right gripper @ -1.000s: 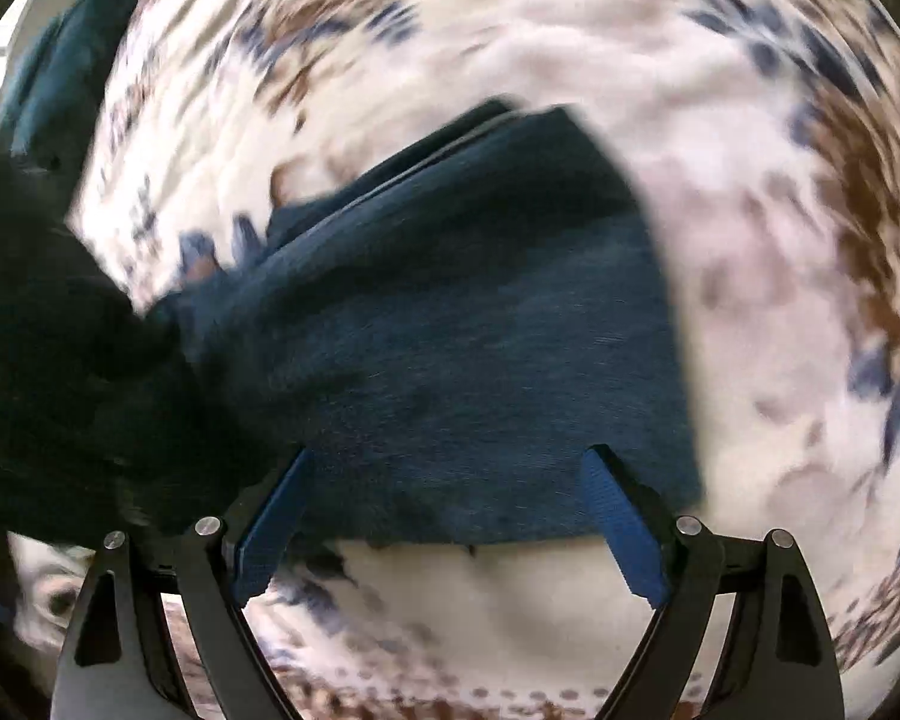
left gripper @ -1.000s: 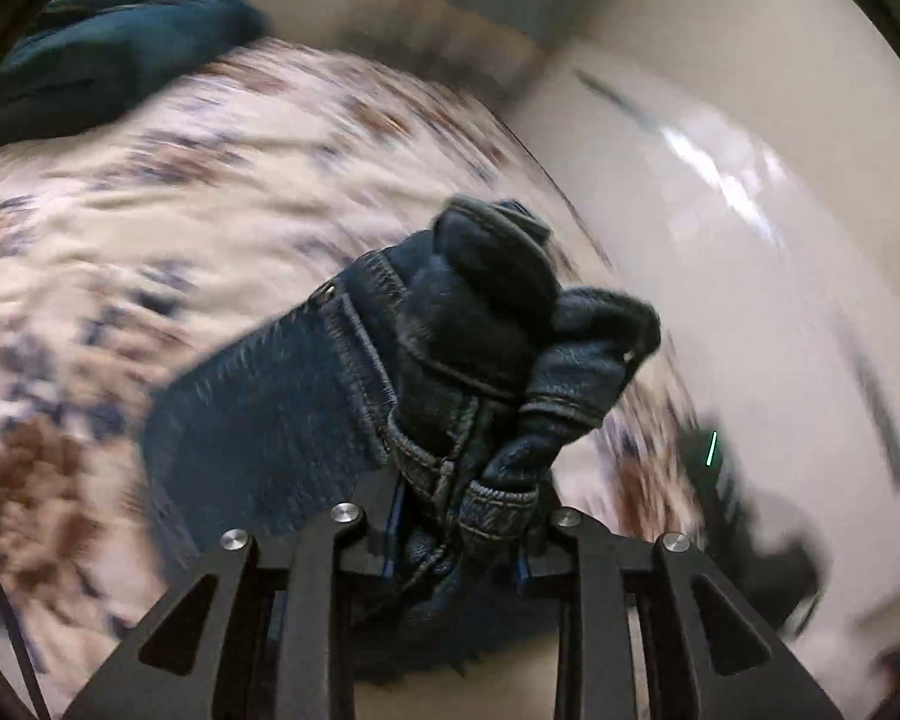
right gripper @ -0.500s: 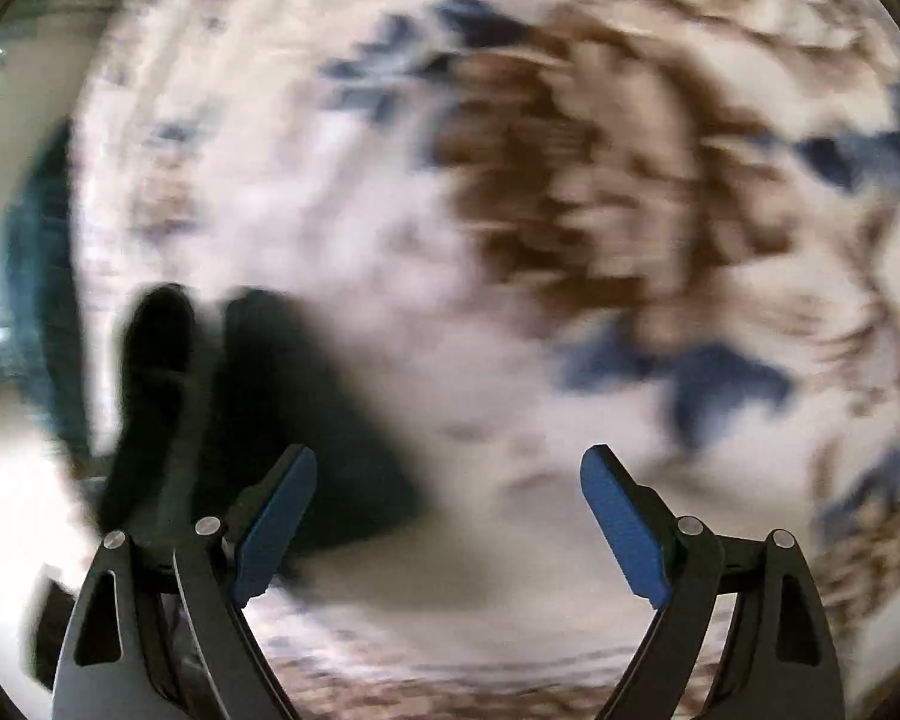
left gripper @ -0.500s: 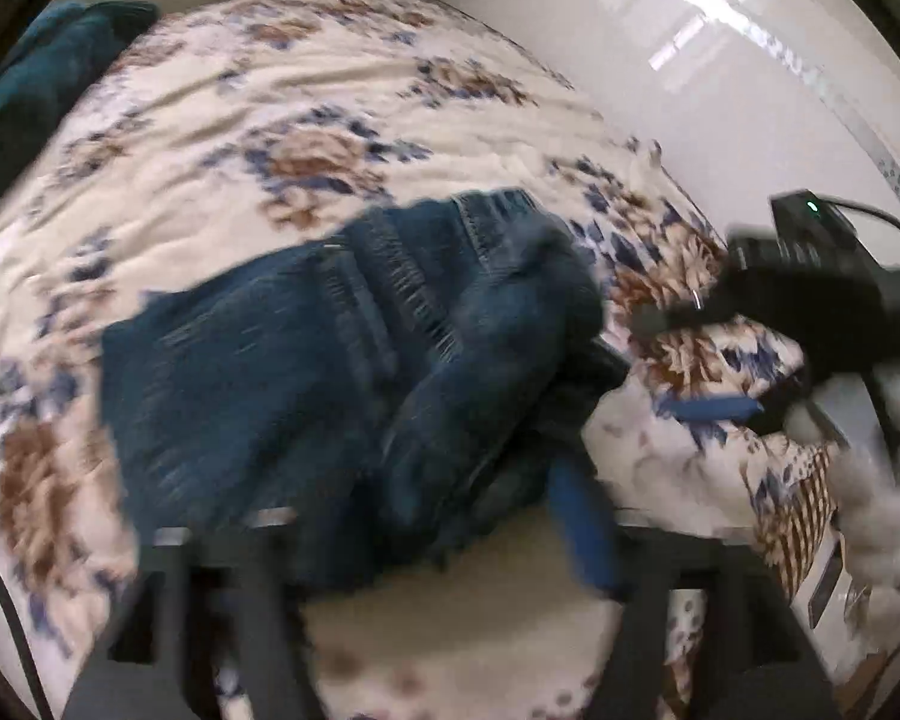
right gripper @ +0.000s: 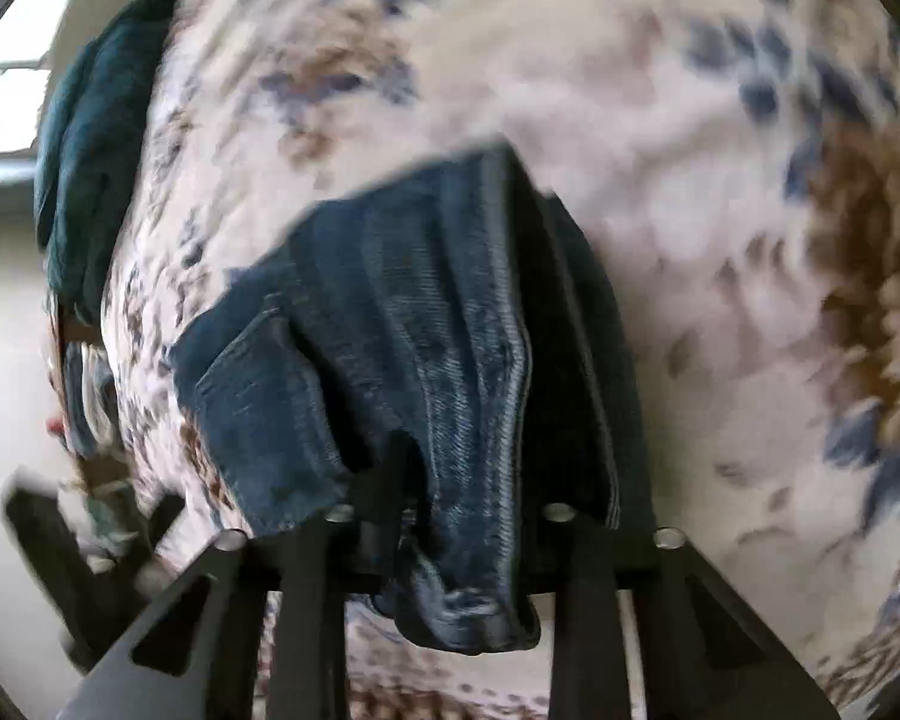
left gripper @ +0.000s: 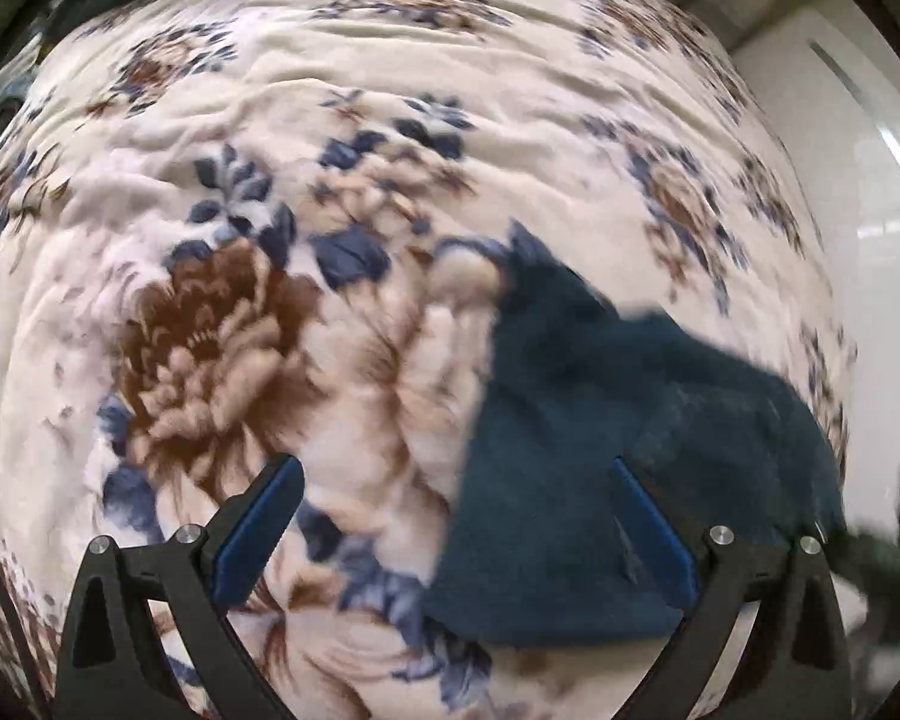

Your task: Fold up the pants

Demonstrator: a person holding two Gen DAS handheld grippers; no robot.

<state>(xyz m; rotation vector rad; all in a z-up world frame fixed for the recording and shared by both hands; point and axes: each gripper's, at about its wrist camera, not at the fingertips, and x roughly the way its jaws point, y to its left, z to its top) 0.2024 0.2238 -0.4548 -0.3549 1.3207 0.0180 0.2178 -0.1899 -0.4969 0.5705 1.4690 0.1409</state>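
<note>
Dark blue denim pants [right gripper: 426,330] lie folded on a floral bedspread [right gripper: 720,240]. My right gripper [right gripper: 450,516] is shut on a bunched edge of the pants, which drape over and past its fingers. In the left wrist view the pants [left gripper: 600,432] lie at the lower right on the bedspread [left gripper: 330,120]. My left gripper [left gripper: 459,516] is open and empty above the bed, its right finger [left gripper: 654,528] over the denim, its left finger [left gripper: 258,522] over the bedspread.
A dark teal cloth [right gripper: 96,138] lies at the far left edge of the bed in the right wrist view. A white glossy wall [left gripper: 870,180] runs along the bed's right side. Part of another black gripper [right gripper: 84,546] shows at the lower left.
My left gripper has let go of the bunched pants and opened, now over the bedspread. My right gripper, open before, has closed on the pants' edge.
</note>
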